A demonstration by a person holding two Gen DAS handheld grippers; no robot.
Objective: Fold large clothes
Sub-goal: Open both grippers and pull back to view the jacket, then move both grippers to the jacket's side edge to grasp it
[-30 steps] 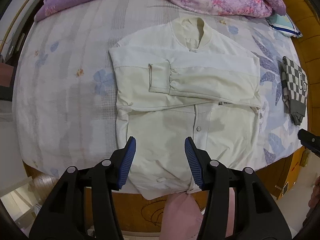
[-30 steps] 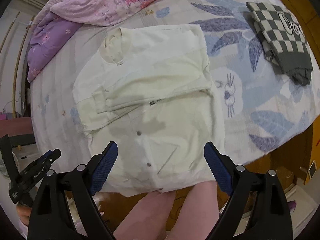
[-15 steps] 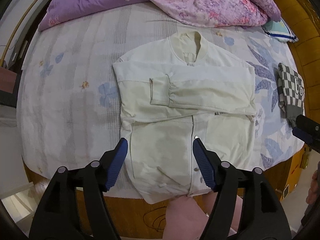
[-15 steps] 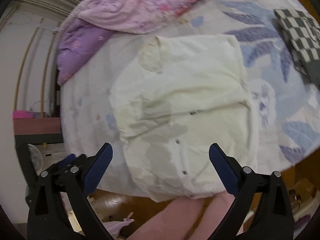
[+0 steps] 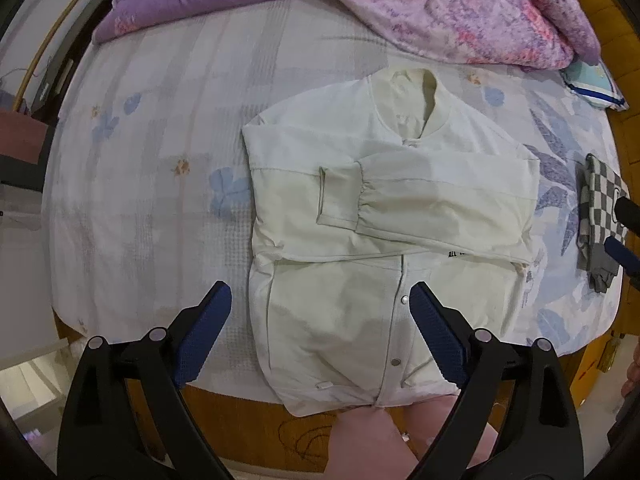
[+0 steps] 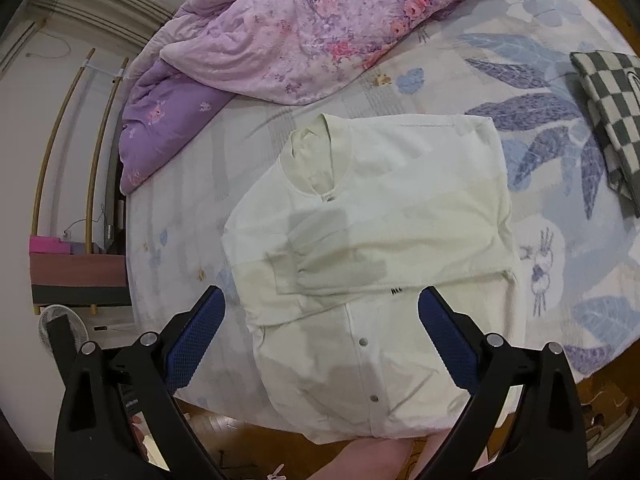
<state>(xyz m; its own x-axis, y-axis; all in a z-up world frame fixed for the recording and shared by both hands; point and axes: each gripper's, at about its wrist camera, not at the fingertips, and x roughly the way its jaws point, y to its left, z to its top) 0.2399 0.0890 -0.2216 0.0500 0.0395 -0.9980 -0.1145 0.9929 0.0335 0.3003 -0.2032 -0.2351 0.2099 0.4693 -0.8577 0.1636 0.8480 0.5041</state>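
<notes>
A cream snap-button jacket (image 5: 340, 340) (image 6: 400, 200) lies flat on the bed, collar at the far end. Both sleeves are folded across its chest, and its hem reaches the bed's near edge. My left gripper (image 5: 320, 292) hovers above the lower left half of the jacket. Its jaws are opening and nothing is between them. My right gripper (image 6: 320, 294) hangs over the jacket's lower front, open wide and holding nothing. One right-gripper finger (image 5: 622, 254) shows at the right edge of the left wrist view.
A folded grey-and-white checked garment (image 5: 600, 216) (image 6: 608, 112) lies to the jacket's right. A pink and purple floral quilt (image 5: 440, 8) (image 6: 300, 32) is bunched at the far end beside a striped pillow (image 5: 592, 84). The person's legs (image 5: 368, 440) stand against the wooden bed frame.
My left jaws have spread from narrow to wide. The right gripper has tilted up and swung, so more quilt and wall show. The jacket has not moved.
</notes>
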